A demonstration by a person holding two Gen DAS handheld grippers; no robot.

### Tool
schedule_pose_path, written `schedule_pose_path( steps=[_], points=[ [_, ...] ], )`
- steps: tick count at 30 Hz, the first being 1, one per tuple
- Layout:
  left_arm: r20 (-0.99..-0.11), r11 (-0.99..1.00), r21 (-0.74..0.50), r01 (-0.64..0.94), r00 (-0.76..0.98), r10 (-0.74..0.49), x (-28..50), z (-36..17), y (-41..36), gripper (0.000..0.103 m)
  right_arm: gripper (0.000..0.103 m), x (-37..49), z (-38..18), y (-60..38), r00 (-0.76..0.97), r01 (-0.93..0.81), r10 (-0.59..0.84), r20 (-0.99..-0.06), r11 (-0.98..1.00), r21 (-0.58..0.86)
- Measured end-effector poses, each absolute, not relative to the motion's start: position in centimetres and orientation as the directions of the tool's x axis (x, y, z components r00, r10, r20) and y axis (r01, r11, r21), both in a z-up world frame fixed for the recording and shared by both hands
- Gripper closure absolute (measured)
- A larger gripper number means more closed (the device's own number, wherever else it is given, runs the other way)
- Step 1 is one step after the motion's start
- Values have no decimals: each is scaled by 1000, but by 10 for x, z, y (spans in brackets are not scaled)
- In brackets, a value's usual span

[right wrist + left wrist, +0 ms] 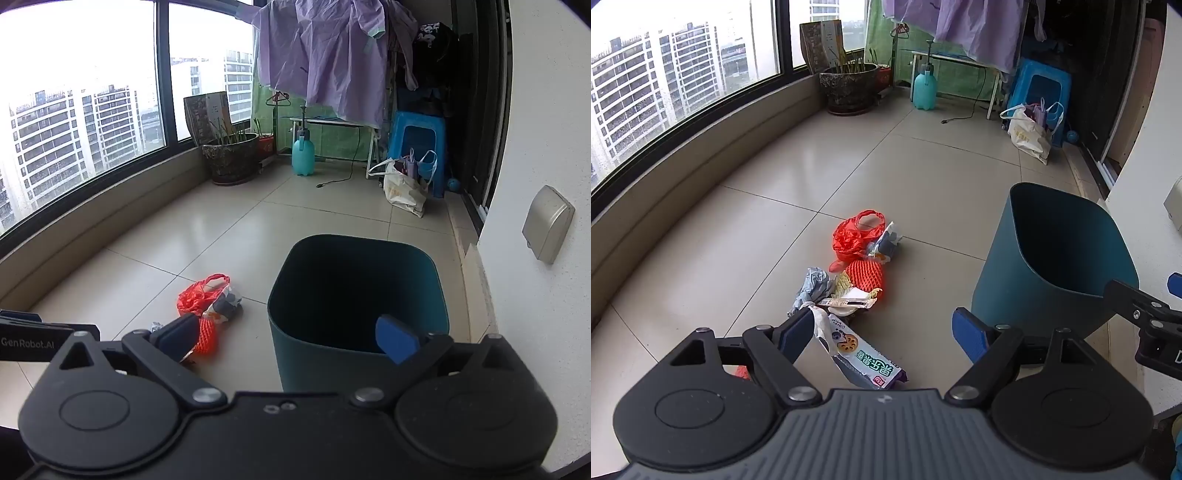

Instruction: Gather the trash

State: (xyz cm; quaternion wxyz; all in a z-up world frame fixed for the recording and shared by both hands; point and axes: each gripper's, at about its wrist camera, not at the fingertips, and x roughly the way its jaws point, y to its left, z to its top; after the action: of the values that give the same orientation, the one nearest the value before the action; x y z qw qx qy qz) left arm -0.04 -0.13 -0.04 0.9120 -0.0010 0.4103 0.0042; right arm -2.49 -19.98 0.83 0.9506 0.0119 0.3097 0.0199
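Left wrist view: the left gripper [884, 332] is spread wide and holds nothing. A snack wrapper [866, 360] lies between its fingers, and ahead of them sit crumpled paper [812, 286], an orange foam net [866, 275] and a red plastic bag [855, 234], all uncollected.

Right wrist view: the right gripper [291, 338] is also wide and empty, its right finger over the teal bin [321, 363]. The bin's interior is dark, so nothing shows inside; collecting appears barely begun.

Teal bin [362, 354], red plastic bag [855, 232], orange foam net [866, 275], purple hanging cloth [317, 55]

Right gripper [291, 338] spread wide over teal bin [358, 354], red bag [195, 295] beside it
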Motion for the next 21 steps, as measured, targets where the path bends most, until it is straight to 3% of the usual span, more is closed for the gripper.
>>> schedule_pose_path(
  steps=[1,21],
  points=[
    [-746,999,-36,-7,665,-22,-1,0,1,21,1,-25,8,-200,803,-33,53,-593,998,44],
    [-724,999,30,-21,689,36,-3,3,-1,21,3,-25,7,-194,802,-58,60,-594,998,24]
  ],
)
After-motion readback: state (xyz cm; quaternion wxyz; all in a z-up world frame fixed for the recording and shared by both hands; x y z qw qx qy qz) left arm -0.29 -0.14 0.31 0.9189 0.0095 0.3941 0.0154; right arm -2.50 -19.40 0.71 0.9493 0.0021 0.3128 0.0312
